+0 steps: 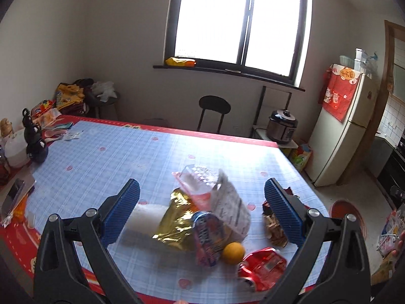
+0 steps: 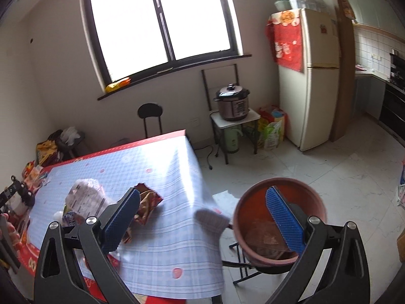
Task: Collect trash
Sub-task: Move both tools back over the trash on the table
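Observation:
My left gripper (image 1: 202, 215) is open and empty above a pile of trash on the table (image 1: 101, 167): a gold foil bag (image 1: 174, 220), a white printed wrapper (image 1: 230, 207), a blue and pink packet (image 1: 206, 238), a red wrapper (image 1: 263, 266), a brown wrapper (image 1: 274, 228) and an orange fruit (image 1: 233, 252). My right gripper (image 2: 202, 217) is open and empty over the table's right corner, its right finger in front of a reddish-brown basin (image 2: 255, 217) on a stool. The brown wrapper (image 2: 148, 202) and white wrapper (image 2: 83, 197) lie by its left finger.
Dark bottles (image 1: 34, 139), a white pot (image 1: 15, 149) and clutter stand at the table's far left. A black stool (image 1: 214, 111), a pressure cooker (image 2: 233, 102) on a small stand and a fridge (image 2: 308, 76) stand beyond. The tiled floor (image 2: 329, 177) lies to the right.

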Available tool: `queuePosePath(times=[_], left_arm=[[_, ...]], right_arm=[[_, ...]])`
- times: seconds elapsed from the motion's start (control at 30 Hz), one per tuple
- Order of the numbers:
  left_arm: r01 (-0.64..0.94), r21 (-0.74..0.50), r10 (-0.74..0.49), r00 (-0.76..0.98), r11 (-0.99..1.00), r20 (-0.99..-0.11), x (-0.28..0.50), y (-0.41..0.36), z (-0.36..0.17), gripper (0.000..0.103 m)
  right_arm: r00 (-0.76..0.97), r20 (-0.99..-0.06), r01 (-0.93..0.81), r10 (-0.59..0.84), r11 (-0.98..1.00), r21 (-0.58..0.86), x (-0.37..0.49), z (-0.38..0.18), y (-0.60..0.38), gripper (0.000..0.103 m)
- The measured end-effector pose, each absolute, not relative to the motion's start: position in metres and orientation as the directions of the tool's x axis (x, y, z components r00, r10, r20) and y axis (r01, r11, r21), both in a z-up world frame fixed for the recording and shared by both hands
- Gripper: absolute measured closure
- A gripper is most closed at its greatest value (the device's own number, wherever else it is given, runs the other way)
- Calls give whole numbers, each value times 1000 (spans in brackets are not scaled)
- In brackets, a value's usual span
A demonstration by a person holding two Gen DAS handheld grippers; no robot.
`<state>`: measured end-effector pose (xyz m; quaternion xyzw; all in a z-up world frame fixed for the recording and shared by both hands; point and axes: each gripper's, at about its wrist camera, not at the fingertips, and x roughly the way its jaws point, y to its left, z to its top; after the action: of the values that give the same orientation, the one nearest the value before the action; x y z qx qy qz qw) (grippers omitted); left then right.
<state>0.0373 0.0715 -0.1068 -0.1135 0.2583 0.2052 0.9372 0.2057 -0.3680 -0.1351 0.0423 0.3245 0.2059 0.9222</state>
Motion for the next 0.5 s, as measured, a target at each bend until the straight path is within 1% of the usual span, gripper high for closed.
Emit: queuePosePath(times=[0.13, 0.2, 0.37, 0.5], left_arm=[[-469, -145, 312, 756, 871, -576, 8, 106, -132, 6], [-471, -173, 291, 752, 865, -592, -1, 118, -144, 6], [-462, -231, 234, 746, 856, -624, -16, 140, -168, 6], [-434, -267, 179, 747, 860, -640, -19, 158, -182, 6]], right_arm=[[595, -638, -472, 490, 855, 216, 198, -155, -293, 5], [535, -674, -520, 509, 827, 212, 193, -169, -260, 5], [403, -784, -587, 472, 791, 174, 185, -211, -192, 5], [332, -838, -619, 433, 770, 153, 172, -235, -155, 5]])
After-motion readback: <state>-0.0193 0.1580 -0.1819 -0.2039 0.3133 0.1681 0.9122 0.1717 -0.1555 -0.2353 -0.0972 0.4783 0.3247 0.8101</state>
